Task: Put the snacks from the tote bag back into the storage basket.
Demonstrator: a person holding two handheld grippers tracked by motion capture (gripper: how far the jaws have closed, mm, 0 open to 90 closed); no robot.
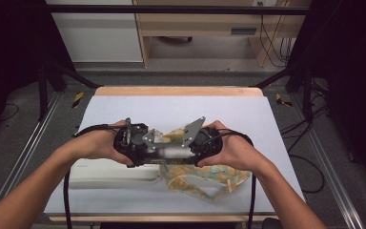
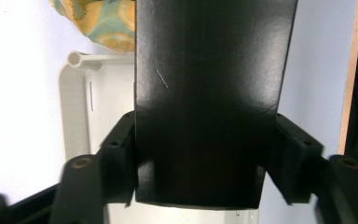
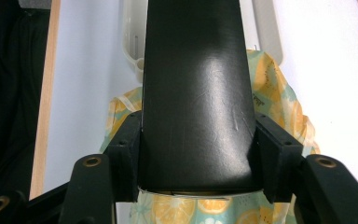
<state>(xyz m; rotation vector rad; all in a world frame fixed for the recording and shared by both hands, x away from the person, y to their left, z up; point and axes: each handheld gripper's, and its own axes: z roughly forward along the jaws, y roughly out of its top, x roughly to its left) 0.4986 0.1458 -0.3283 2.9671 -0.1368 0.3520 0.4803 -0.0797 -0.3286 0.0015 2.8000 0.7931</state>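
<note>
A long black case [image 1: 169, 153] hangs level above the table, held at both ends. My left gripper [image 1: 147, 151] comes in from the left, and in the left gripper view its pads [image 2: 121, 154] press on both sides of the case [image 2: 205, 93]. My right gripper [image 1: 196, 148] comes in from the right. Its pads [image 3: 275, 158] clamp the case's rounded end [image 3: 196, 93] in the right gripper view. A person's hands grasp both grippers. The case hides most of what lies beyond it in both gripper views.
A yellow and teal fruit-print cloth [image 1: 205, 179] lies on the white table [image 1: 171, 109] under the case. Left of the cloth lies a white plastic tray [image 1: 109, 174]. A wooden edge [image 1: 176, 90] borders the far side. Dark frame legs stand at both sides.
</note>
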